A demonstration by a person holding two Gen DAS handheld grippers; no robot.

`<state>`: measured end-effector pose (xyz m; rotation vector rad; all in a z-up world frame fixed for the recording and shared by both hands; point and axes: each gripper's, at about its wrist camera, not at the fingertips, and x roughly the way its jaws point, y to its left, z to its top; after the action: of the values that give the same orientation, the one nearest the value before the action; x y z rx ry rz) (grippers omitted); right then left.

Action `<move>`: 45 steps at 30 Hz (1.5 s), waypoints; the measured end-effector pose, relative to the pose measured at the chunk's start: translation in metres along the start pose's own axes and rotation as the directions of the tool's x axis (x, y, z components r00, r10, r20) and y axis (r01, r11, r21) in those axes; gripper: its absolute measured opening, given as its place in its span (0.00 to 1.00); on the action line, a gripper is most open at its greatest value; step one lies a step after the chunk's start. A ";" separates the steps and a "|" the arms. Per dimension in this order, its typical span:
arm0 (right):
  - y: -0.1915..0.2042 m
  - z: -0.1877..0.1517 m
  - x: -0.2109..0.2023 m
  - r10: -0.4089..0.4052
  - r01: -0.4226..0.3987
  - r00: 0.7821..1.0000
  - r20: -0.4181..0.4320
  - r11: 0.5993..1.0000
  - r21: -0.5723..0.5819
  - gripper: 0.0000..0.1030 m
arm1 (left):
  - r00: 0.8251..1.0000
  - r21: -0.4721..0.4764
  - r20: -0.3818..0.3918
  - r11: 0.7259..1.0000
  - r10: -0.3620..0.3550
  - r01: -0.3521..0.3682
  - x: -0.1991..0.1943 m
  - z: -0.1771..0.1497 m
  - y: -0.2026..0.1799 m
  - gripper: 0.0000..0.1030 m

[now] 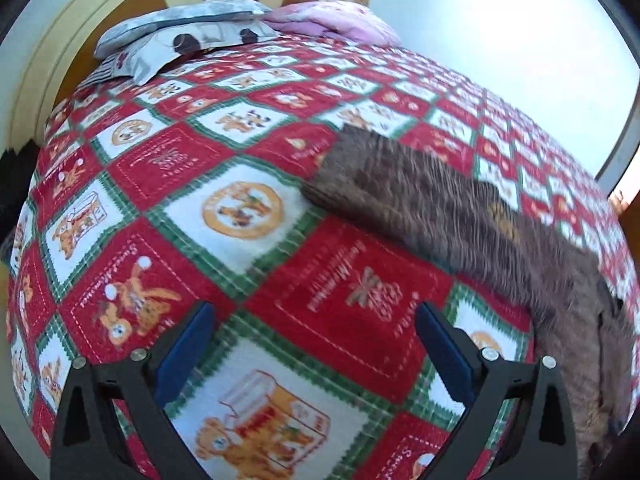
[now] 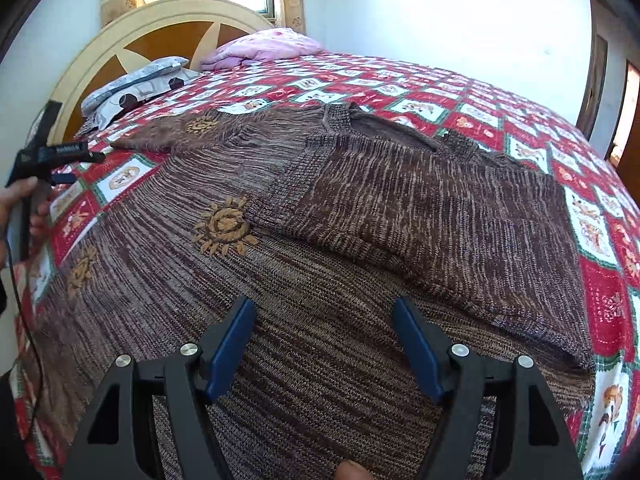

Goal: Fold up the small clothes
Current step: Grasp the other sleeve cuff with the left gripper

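Nearest the right-wrist lens, the right gripper [image 2: 323, 346] hangs with its blue-padded jaws spread wide and empty over the lower body of the brown marled knit sweater with orange embroidered sunflowers [image 2: 320, 240]. The sweater lies spread on the red, white and green checked bedspread [image 2: 600, 292]; the sleeve on the right of that view is already folded across the chest. The other sleeve [image 1: 400, 184] stretches flat toward the headboard side. The left gripper [image 1: 314, 344], also gaping and holding nothing, hovers over bare bedspread near that sleeve, apart from its cuff.

The likely next step is folding this sleeve inward. The loose knit could sag or bunch if pinched at one layer only, and a jaw pressed too deep might catch the bedspread along with it, dragging the whole sweater askew.

The bed offers wide open room on all sides of the sweater. Farther off lie a grey patterned pillow [image 1: 180, 36] and a pink quilt [image 2: 268, 48] against the cream and brown wooden headboard [image 2: 160, 28], well clear.
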<state>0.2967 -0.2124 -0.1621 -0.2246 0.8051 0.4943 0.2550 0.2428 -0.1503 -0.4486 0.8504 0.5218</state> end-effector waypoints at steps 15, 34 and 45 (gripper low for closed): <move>0.000 -0.003 -0.002 -0.007 0.007 1.000 0.010 1.000 0.006 0.72 | 0.977 -0.169 0.020 0.963 -0.211 0.211 0.033 0.036 -0.004 0.53; 0.000 -0.003 -0.003 -0.008 0.008 1.000 0.010 1.000 0.007 0.73 | 0.972 -0.186 0.060 0.954 -0.225 0.233 0.046 0.059 -0.005 0.08; 0.000 -0.003 -0.005 -0.008 0.008 1.000 0.013 1.000 0.010 0.73 | 0.922 -0.074 0.138 0.924 -0.363 0.375 -0.025 0.079 -0.062 0.08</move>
<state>0.2924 -0.2155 -0.1605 -0.2158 0.7938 0.4835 0.3238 0.2321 -0.0742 -0.6467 0.6039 0.2378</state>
